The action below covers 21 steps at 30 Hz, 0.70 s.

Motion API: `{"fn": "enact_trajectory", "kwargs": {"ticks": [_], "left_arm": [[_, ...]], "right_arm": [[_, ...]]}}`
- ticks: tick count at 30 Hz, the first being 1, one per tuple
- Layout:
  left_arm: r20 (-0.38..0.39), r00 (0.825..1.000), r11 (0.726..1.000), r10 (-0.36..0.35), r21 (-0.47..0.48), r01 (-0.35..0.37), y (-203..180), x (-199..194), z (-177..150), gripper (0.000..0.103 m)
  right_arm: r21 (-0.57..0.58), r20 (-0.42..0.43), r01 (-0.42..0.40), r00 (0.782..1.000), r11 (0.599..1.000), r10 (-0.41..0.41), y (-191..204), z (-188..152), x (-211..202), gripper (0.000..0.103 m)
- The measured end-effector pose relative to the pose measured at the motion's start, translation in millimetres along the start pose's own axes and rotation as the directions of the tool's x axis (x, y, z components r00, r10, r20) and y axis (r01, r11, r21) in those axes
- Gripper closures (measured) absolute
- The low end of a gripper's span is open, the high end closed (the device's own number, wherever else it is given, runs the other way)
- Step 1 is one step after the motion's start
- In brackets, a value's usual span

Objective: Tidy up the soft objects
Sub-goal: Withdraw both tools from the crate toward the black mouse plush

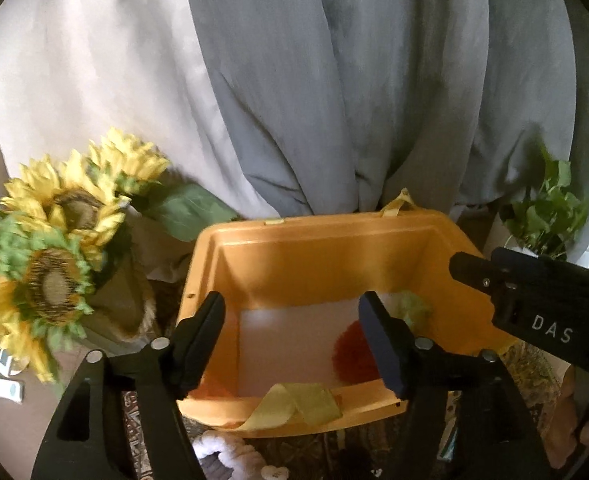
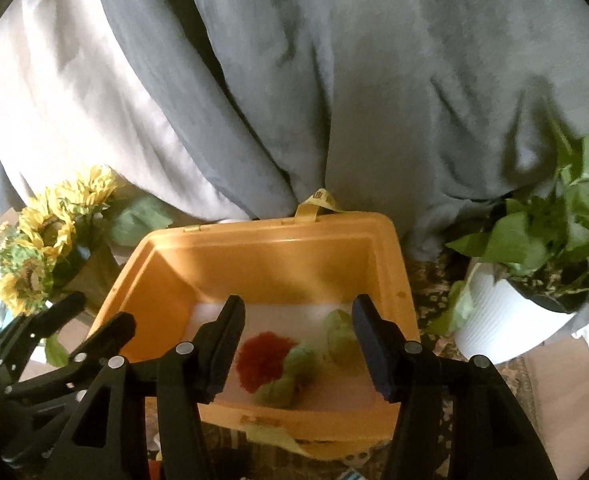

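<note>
Low in the centre of the right wrist view sits the orange bin (image 2: 270,264), and inside it, on a pale liner, a red pom-pom (image 2: 263,358) lies touching a cluster of green pom-poms (image 2: 306,364) toward the lower right of the bin floor. A yellow ribbon (image 1: 294,402) drapes over the near rim in the left wrist view, and something white and knitted (image 1: 230,450) lies just below the bin at the bottom edge. The right gripper (image 2: 298,350) hangs over the bin with its jaws spread wide and nothing between them — the left gripper (image 1: 292,346) likewise, wide and empty. Sunflowers (image 1: 54,248) crowd the left edge, a potted plant (image 2: 534,280) stands at the right. The risk, as I judge it: a wide swing could clip either one, or a finger could snag that ribbon and drag the bin off its spot.
</note>
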<state>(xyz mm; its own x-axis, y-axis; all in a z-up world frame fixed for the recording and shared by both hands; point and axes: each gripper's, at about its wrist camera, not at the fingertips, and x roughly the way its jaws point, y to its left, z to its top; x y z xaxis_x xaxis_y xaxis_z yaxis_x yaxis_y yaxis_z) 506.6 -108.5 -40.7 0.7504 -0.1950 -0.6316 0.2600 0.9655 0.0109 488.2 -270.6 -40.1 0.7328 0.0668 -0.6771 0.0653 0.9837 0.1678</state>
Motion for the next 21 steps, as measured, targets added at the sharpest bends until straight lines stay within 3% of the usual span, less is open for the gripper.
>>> {"fn": "enact_trajectory", "kwargs": {"ticks": [6,21], "left_arm": [[0.065,0.997,0.999,0.044,-0.016,-0.043,1.5,-33.0,-2.0,0.017],[0.14,0.987,0.996,0.078,-0.044,-0.073,14.3,-114.4,-28.5,0.016]], "right_arm": [[0.015,0.042,0.003,0.999,1.0,-0.004,4.0,-4.3,-28.5,0.038],[-0.058,0.153,0.021,0.988,0.998,-0.012,35.3,-34.0,-107.4,0.033]]}}
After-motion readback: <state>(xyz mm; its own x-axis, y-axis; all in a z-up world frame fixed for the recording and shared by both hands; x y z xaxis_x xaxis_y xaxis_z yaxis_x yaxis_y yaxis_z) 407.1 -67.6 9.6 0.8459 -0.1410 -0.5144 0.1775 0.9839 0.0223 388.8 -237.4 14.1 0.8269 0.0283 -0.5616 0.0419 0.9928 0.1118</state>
